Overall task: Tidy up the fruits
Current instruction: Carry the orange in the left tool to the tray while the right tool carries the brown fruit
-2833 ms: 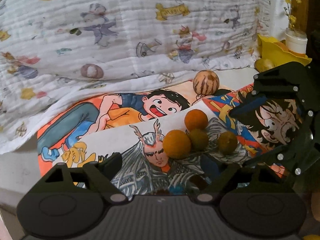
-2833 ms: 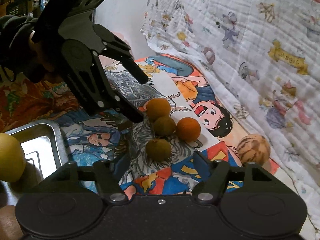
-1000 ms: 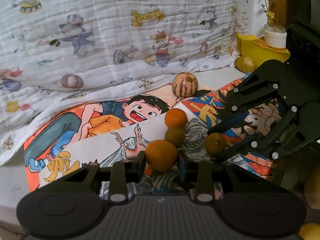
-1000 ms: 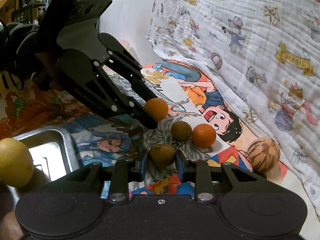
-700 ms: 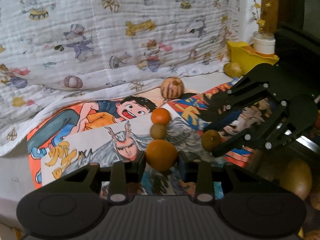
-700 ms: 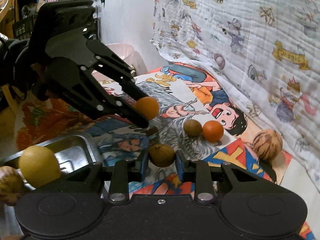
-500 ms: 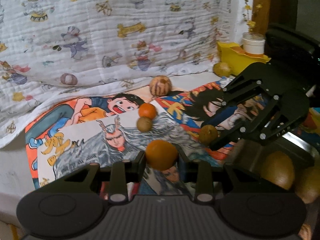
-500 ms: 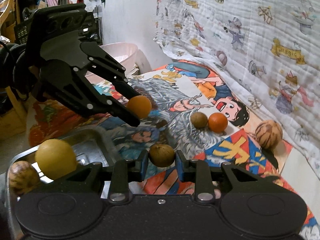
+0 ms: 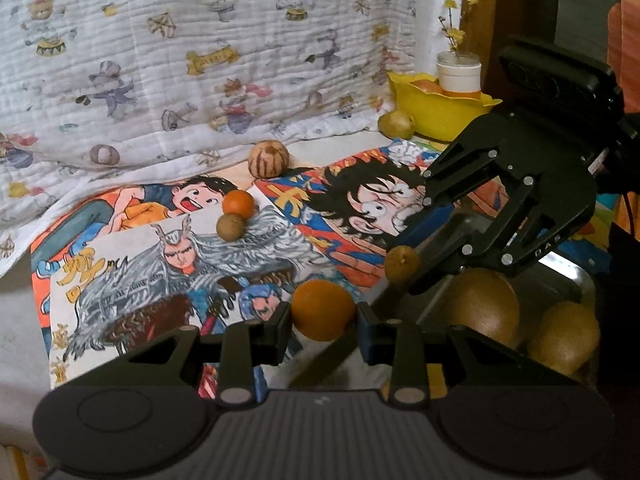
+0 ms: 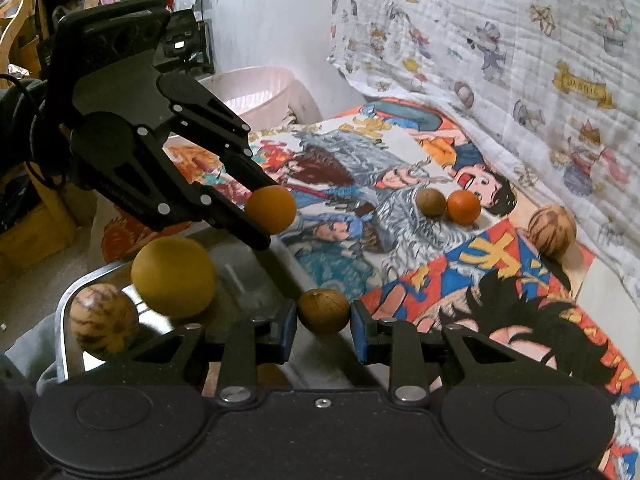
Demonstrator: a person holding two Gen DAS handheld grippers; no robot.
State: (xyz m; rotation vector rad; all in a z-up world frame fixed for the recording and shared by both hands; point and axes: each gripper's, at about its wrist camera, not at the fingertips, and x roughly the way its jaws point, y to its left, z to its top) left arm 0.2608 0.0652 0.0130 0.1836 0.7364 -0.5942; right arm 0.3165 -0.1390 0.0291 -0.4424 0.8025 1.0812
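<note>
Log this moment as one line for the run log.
left: shut on orange | right: shut on brown fruit | both near tray | mat: three fruits left

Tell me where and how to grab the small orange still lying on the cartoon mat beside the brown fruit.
Grip the small orange across its widest middle, coming from above. It is round, so no side is special, but the brown fruit touches its near side; set the fingers across the line joining the two, where the cartoon mat lies bare.
</note>
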